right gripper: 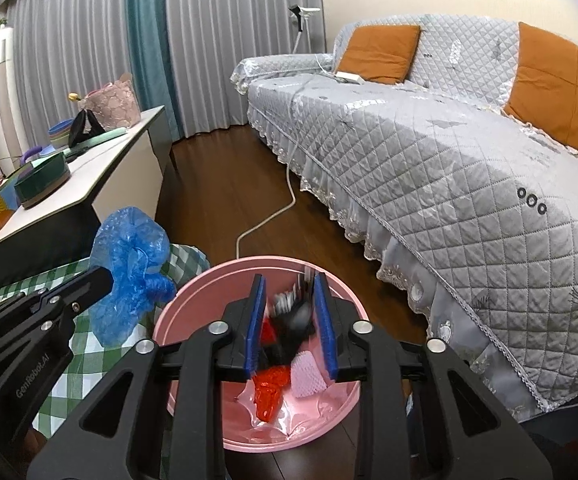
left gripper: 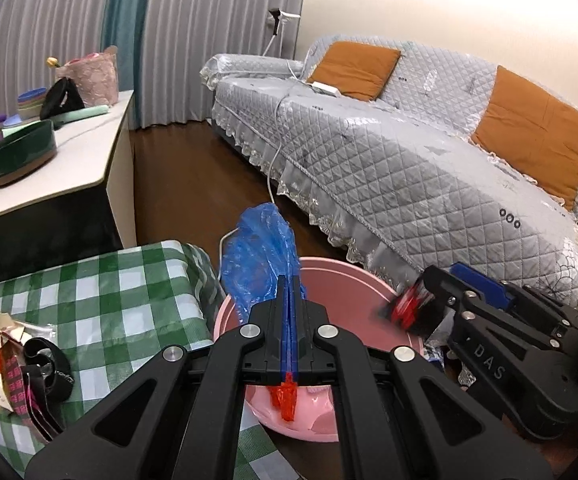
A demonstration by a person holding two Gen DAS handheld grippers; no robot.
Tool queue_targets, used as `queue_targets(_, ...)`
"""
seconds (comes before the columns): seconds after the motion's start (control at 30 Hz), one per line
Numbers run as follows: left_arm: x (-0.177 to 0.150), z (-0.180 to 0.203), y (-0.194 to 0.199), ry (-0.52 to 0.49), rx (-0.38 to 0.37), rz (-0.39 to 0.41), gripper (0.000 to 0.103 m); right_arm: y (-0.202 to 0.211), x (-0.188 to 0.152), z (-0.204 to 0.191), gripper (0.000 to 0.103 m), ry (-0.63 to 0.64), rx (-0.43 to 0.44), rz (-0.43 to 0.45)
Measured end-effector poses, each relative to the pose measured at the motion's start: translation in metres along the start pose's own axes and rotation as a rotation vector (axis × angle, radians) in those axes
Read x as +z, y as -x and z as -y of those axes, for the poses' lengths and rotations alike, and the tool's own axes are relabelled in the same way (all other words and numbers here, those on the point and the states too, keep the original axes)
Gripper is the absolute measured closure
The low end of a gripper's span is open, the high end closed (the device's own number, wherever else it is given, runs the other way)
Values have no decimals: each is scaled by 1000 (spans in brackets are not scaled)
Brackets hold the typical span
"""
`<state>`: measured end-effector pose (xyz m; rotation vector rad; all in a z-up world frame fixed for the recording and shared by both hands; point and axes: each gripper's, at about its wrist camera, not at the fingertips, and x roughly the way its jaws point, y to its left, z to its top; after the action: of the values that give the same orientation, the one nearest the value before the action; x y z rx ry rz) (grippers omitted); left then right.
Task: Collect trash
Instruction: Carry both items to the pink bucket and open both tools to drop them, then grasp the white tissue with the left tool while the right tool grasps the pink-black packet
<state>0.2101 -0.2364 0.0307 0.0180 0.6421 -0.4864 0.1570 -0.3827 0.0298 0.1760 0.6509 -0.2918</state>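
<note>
A pink bin point(left gripper: 341, 280) point(right gripper: 217, 280) stands on the floor beside the green checked table point(left gripper: 101, 284). My left gripper point(left gripper: 290, 284) is shut on a crumpled blue plastic bag point(left gripper: 259, 252) point(right gripper: 129, 268), held near the bin's left rim. My right gripper point(right gripper: 289, 280) point(left gripper: 413, 304) is over the bin with its jaws apart; a blurred red, black and white wrapper point(right gripper: 293, 320) lies between them, apparently dropping. Red plastic point(right gripper: 269, 396) and white foam net point(right gripper: 307, 372) lie in the bin.
Torn packaging and black straps point(left gripper: 17, 356) lie on the checked table at left. A white side table point(left gripper: 69, 160) with bowls and a pink basket stands behind it. A grey quilted sofa point(left gripper: 409, 152) with orange cushions runs along the right. A white cable point(right gripper: 273, 212) crosses the wood floor.
</note>
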Motion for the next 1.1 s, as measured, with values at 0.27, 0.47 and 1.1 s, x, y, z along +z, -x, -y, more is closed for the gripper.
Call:
queue_targets(0.27,-1,-13,13,50,36,14,67,5,1,10,38,-44,-33,11)
queue_targets(0.47,-1,-14,36,47,61,33,67,16,7,1,39,-64,-6,33)
queue_targets(1.1,-25,-89,159,139,250,125,67,76,5,-100,56,24,255,73)
